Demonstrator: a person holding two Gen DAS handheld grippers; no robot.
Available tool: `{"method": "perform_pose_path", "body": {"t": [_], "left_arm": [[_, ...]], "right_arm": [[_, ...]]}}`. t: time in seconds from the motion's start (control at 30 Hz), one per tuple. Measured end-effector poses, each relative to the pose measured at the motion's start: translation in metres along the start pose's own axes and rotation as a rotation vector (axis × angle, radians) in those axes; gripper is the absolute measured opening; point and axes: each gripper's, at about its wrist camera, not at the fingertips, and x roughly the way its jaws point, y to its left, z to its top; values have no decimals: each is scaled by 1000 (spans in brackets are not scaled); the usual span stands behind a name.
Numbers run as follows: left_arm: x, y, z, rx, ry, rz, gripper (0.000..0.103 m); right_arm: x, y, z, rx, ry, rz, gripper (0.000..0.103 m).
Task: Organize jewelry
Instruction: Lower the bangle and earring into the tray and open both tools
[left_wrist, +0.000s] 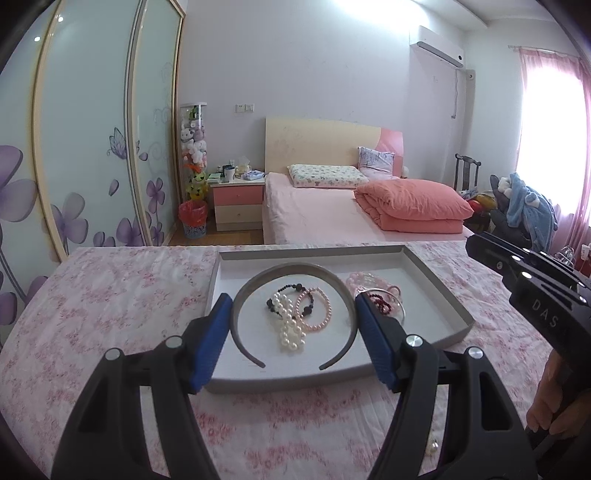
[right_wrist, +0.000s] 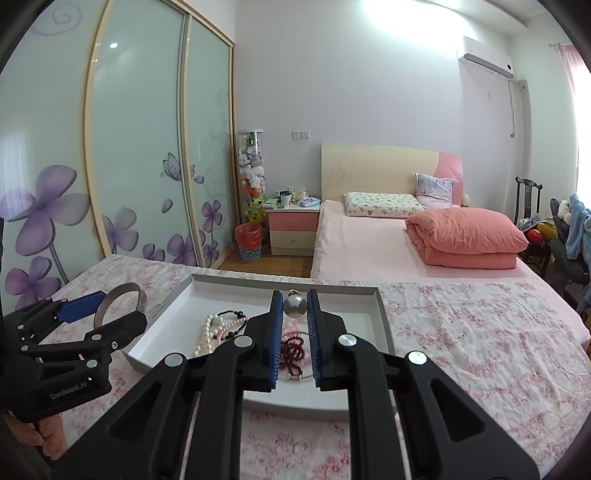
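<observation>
A grey shallow tray (left_wrist: 439, 288) lies on the floral cloth and holds a white pearl strand (left_wrist: 290, 325), a pink bead bracelet (left_wrist: 318, 310), a black bead bracelet (left_wrist: 284, 295), a dark red bead bracelet (left_wrist: 380, 301) and pale pink pieces (left_wrist: 364, 282). My left gripper (left_wrist: 291, 310) is shut on the grey headband (left_wrist: 291, 271), its fingers pressing the band's two sides, low over the tray. My right gripper (right_wrist: 294, 306) is shut on a large silver-grey pearl ornament (right_wrist: 294, 307) held above the tray (right_wrist: 384, 317). The left gripper (right_wrist: 96, 314) with the headband (right_wrist: 122, 295) shows at left there.
The table is covered by a pink floral cloth (left_wrist: 110, 295). A small pearl item (left_wrist: 433, 448) lies on the cloth near the front right. Beyond the table stand a bed (left_wrist: 332, 214), a nightstand (left_wrist: 238, 201), a wardrobe with sliding doors (left_wrist: 92, 147) and a chair with clothes (left_wrist: 517, 206).
</observation>
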Motion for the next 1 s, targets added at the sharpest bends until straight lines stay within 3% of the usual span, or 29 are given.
{"method": "perform_pose_path", "body": {"t": [0.27, 0.6, 0.83, 1.0], "left_arm": [[31, -3, 9, 11, 12, -6, 66], [77, -3, 10, -5, 91, -34, 65], [84, 0, 14, -1, 80, -29, 61], [78, 18, 17, -41, 79, 4, 61]], "right_arm": [[37, -5, 1, 25, 47, 2, 14], [85, -14, -6, 80, 150, 33, 14], [102, -19, -12, 134, 219, 65, 15], [93, -28, -10, 163, 214, 70, 17]]}}
